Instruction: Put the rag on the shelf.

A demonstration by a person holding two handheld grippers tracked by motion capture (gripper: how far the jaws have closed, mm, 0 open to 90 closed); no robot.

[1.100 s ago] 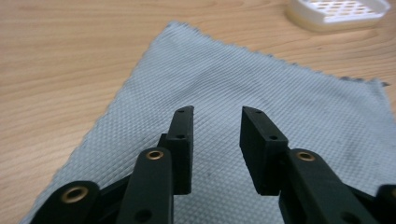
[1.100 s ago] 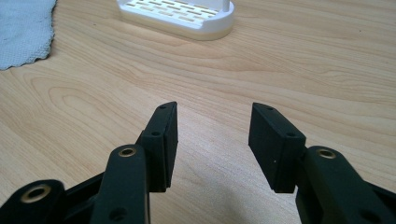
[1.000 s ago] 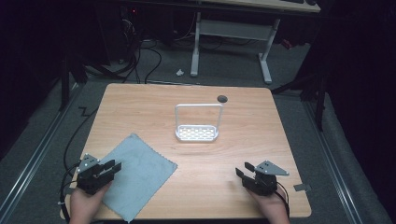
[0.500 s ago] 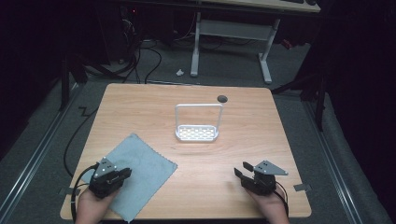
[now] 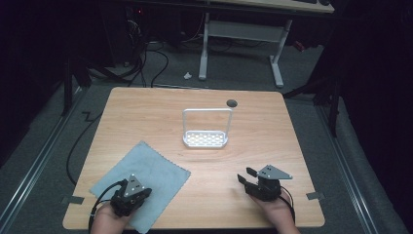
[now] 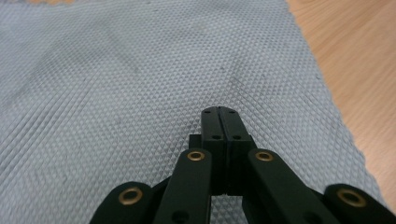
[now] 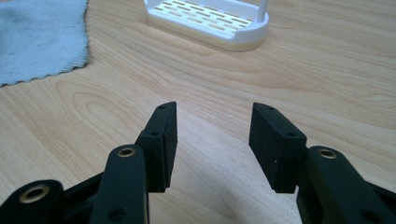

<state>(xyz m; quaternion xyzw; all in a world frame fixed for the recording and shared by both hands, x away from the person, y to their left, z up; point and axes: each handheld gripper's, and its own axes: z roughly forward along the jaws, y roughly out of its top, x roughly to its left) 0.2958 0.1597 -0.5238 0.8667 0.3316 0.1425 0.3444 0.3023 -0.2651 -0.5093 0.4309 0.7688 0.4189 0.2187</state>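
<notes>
A pale wooden tabletop [image 5: 272,146] carries 2 things: a grey cloth [image 5: 146,175] spread flat near the front left corner, and a small white rack [image 5: 206,139] standing near the middle. In the high view the cloth lies turned like a diamond, with 1 corner reaching toward the rack and its near part running to the front edge of the tabletop. The rack has a slotted white tray as its base and a thin upright frame rising from it; it stands well apart from the cloth and from both hands. Beyond the rack, near the far edge, there is a round dark hole [image 5: 232,103] in the tabletop. The left tongs [image 5: 134,200] are held over the near part of the cloth by the left hand [image 5: 109,222], which comes in at the bottom edge. In the left gripper view the left tongs [image 6: 219,114] have their 2 jaws pressed flat together with no gap, and no cloth shows between them; the textured cloth [image 6: 116,93] lies beneath and ahead of them, and bare wood shows to the right. The right tongs [image 5: 247,176] rest low over bare wood near the front right, held by the right hand [image 5: 275,212]. In the right gripper view the right tongs [image 7: 212,135] stand wide apart with only wood between them, the rack [image 7: 210,21] ahead of them and an edge of the cloth [image 7: 42,37] at the upper left.
</notes>
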